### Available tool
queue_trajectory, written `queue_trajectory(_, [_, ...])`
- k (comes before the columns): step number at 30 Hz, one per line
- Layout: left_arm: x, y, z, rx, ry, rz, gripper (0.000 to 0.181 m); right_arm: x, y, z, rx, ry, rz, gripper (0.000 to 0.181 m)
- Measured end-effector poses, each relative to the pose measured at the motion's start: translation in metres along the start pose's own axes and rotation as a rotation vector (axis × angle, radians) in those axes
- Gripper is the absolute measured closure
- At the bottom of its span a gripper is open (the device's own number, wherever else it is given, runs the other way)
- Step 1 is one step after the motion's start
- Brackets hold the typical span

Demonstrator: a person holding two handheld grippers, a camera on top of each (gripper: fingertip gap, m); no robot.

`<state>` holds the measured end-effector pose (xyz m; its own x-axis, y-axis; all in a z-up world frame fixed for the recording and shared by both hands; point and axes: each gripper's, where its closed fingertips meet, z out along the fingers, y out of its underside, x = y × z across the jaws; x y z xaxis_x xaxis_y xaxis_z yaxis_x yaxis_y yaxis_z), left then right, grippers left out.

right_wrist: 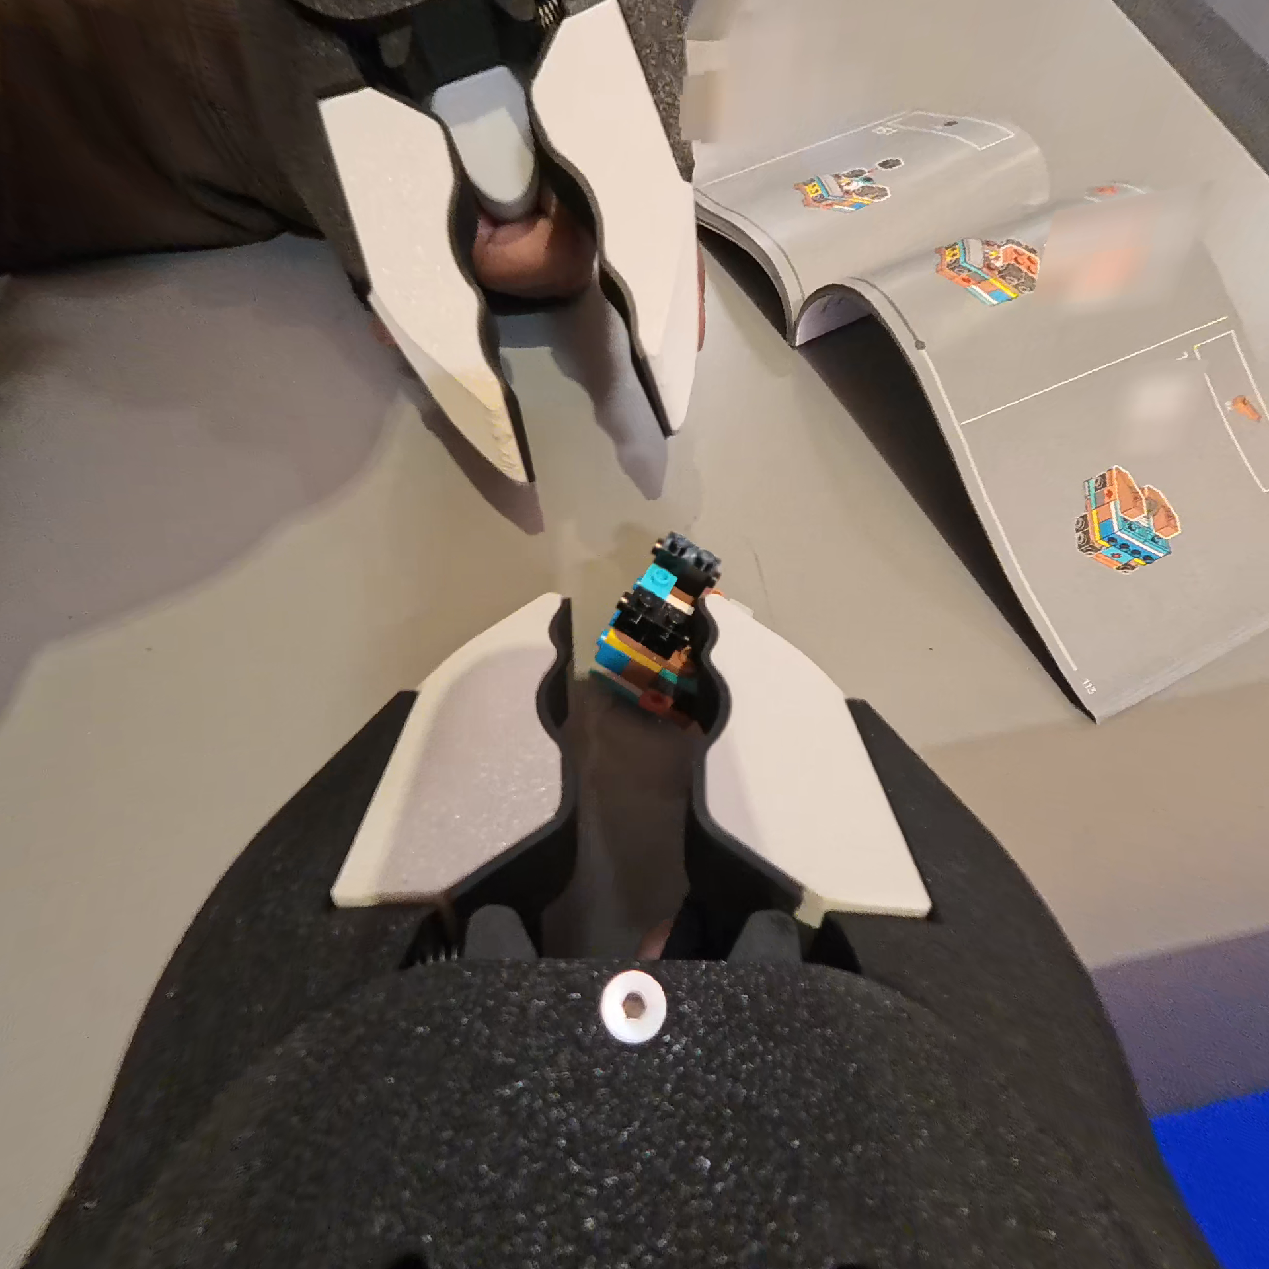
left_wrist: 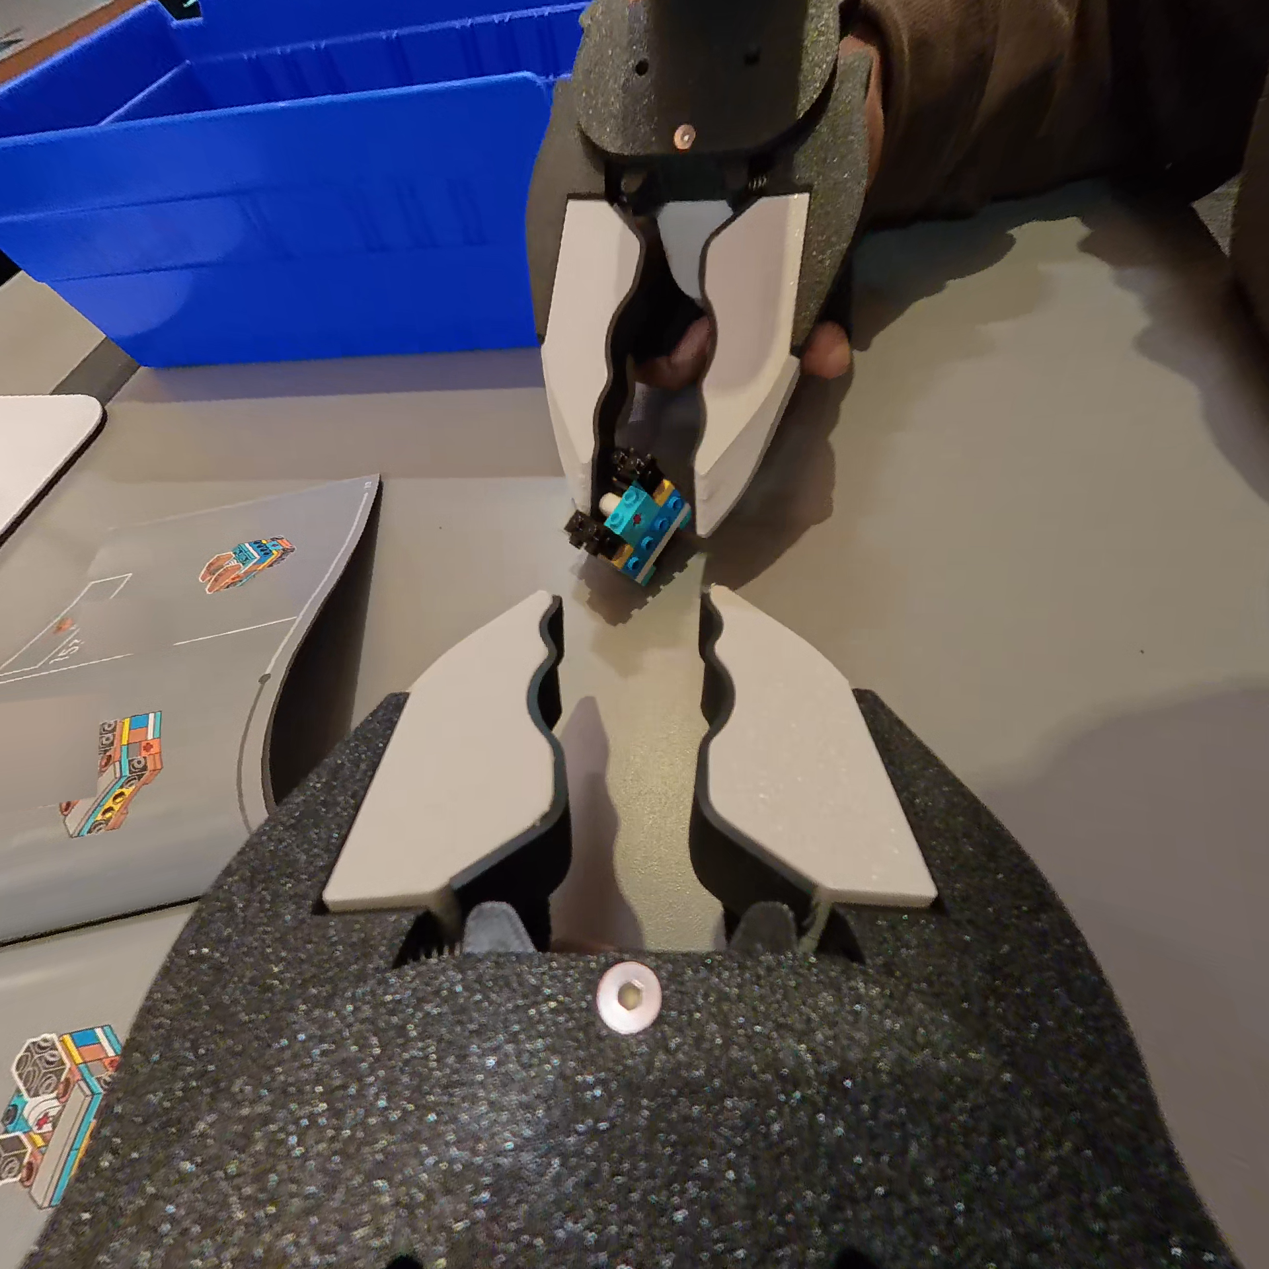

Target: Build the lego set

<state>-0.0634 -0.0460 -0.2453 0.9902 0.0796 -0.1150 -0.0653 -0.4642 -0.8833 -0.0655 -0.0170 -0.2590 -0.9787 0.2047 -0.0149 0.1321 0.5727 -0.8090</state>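
lego assembly (right_wrist: 656, 638) of teal, black, yellow and brown bricks sits clamped at the right gripper (right_wrist: 635, 611) tips, above the grey bench (left_wrist: 1030, 618). facing it, the left gripper (left_wrist: 628, 597) hangs released and empty. beyond, an instruction booklet (left_wrist: 172, 673) lies open; blue bins (left_wrist: 275, 206) line the far edge.

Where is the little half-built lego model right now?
The lego model is between the right gripper's fingertips, above the grey table. In the left wrist view it hangs just ahead of the open left gripper, right of the instruction booklet.
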Motion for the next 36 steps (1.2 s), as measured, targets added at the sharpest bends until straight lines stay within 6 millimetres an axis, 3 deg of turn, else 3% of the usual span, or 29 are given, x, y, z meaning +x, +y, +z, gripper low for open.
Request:
queue_trajectory(16, [0.001, 0.002, 0.002, -0.022, -0.007, 0.019, 0.144, -0.018, 0.003, -0.016, 0.067, 0.025, -0.137, 0.141])
queue_trajectory(26, [0.006, 0.008, 0.005, -0.064, 0.014, 0.031, 0.144, -0.012, -0.018, -0.039, 0.298, 0.02, -0.178, 0.142])
queue_trajectory(36, [0.004, 0.011, 0.006, -0.086, 0.01, 0.019, 0.146, 0.004, -0.021, -0.043, 0.325, 0.004, -0.031, 0.145])
